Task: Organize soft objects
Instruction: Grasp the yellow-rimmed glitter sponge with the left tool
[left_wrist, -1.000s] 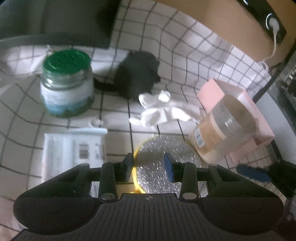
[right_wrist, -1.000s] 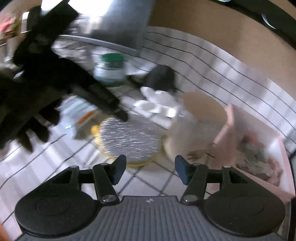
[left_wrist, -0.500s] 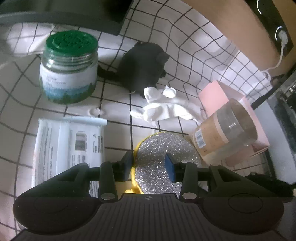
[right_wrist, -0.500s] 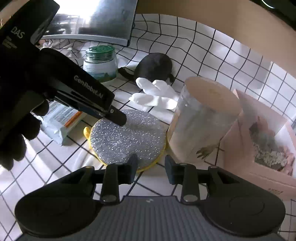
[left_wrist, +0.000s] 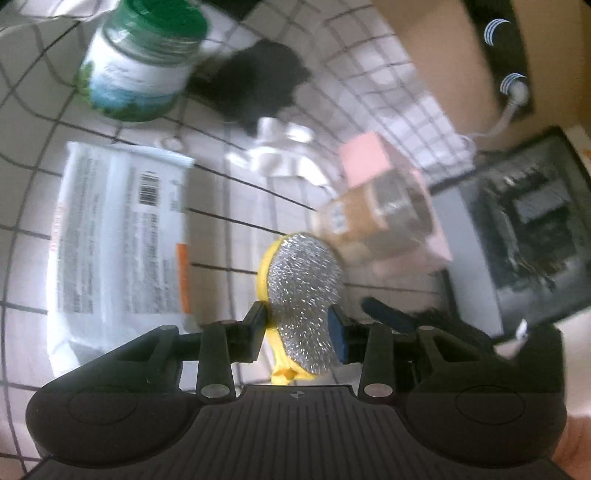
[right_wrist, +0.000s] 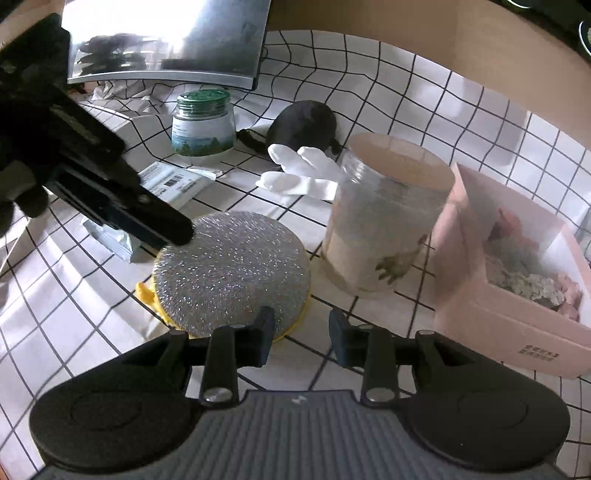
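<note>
My left gripper (left_wrist: 297, 325) is shut on the round silver-and-yellow scouring sponge (left_wrist: 304, 291) and holds it tilted on edge above the cloth. In the right wrist view the sponge (right_wrist: 232, 273) is raised at its left edge, where the left gripper (right_wrist: 173, 230) grips it. My right gripper (right_wrist: 301, 334) is open and empty just in front of the sponge. A white glove (right_wrist: 299, 173) and a black soft pouch (right_wrist: 306, 123) lie further back; both are blurred in the left wrist view.
A green-lidded jar (right_wrist: 203, 123), a clear plastic canister (right_wrist: 384, 218), an open pink box (right_wrist: 517, 266) with contents, and a flat white packet (left_wrist: 118, 229) stand on the checked tablecloth (right_wrist: 74, 317). A silver laptop (right_wrist: 166, 40) is at the back.
My left gripper has closed on the sponge and tipped its edge up off the cloth. The left view swung right and blurred. My right gripper has moved in closer to the sponge.
</note>
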